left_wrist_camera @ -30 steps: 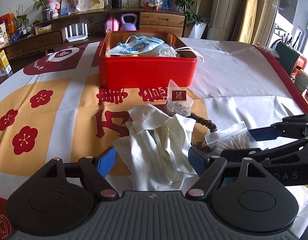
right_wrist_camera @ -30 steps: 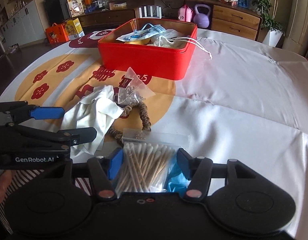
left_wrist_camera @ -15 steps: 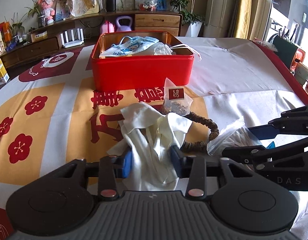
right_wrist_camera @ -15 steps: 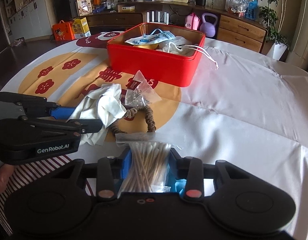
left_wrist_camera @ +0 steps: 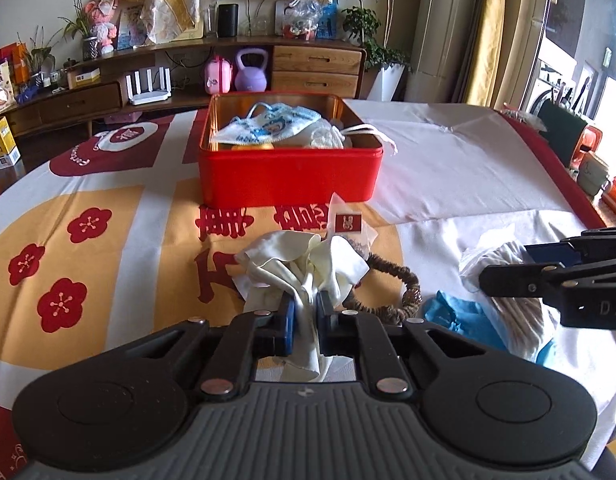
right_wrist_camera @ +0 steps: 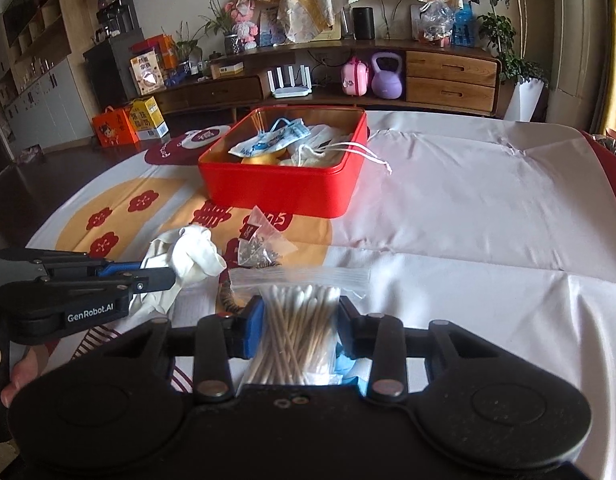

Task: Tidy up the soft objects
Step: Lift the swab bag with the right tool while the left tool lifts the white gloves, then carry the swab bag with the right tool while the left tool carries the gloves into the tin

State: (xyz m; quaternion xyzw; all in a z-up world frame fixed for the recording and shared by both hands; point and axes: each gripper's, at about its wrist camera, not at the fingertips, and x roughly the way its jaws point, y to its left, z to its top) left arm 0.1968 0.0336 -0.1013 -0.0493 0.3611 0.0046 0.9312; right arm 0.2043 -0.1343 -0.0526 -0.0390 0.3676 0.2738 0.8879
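Note:
A crumpled white cloth (left_wrist_camera: pixel 296 264) is bunched between the blue pads of my left gripper (left_wrist_camera: pixel 306 308). Its jaws are closing and the pads press on the cloth, lifting it off the table. In the right wrist view the same cloth (right_wrist_camera: pixel 192 256) hangs from the left gripper (right_wrist_camera: pixel 156 274). My right gripper (right_wrist_camera: pixel 300 312) is shut on a clear zip bag of cotton swabs (right_wrist_camera: pixel 300 320), held above the tablecloth. An open red tin (left_wrist_camera: pixel 288 176) stands further back, holding a face mask (left_wrist_camera: pixel 268 122) and a drawstring pouch (left_wrist_camera: pixel 327 136).
A pyramid tea bag (left_wrist_camera: pixel 349 232) and a brown scrunchie (left_wrist_camera: pixel 407 296) lie just behind the cloth. A crumpled blue item (left_wrist_camera: pixel 455 316) lies under the swab bag. The tablecloth (right_wrist_camera: pixel 467 220) stretches bare to the right. A sideboard (right_wrist_camera: pixel 447 76) lines the far wall.
The left jaws went from wide open to squeezing the white cloth, which bunched up and rose. The right jaws narrowed onto the swab bag and lifted it, uncovering the blue item.

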